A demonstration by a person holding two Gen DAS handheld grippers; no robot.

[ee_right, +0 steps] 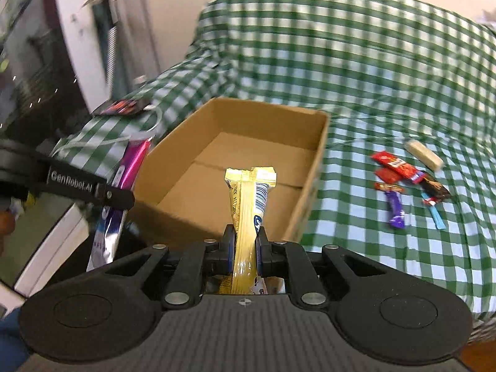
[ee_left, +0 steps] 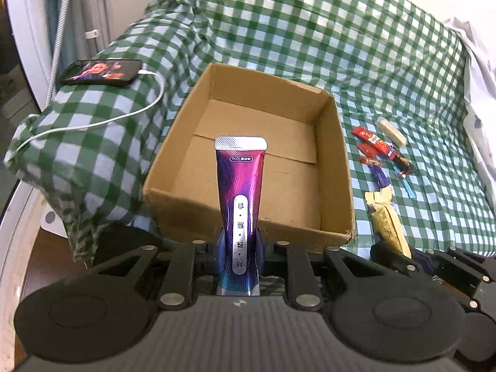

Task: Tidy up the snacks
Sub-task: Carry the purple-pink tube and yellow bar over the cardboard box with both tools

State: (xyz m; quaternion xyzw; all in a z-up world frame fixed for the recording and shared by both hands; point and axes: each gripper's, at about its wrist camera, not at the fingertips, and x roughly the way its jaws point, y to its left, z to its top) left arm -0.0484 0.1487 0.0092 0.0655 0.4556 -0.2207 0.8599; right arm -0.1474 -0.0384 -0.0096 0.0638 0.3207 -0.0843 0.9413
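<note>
My left gripper is shut on a purple and pink snack pouch, which stands upright in front of the open cardboard box. My right gripper is shut on a yellow snack bar wrapper, held just before the near wall of the same box. The box holds nothing that I can see. In the left wrist view the yellow wrapper and the right gripper show at the lower right. In the right wrist view the purple pouch and the left gripper's arm appear at the left.
Several small snacks lie on the green checked cloth right of the box: red wrappers, a purple one, a pale bar, a blue stick. A phone on a white charging cable rests on a cushion at left.
</note>
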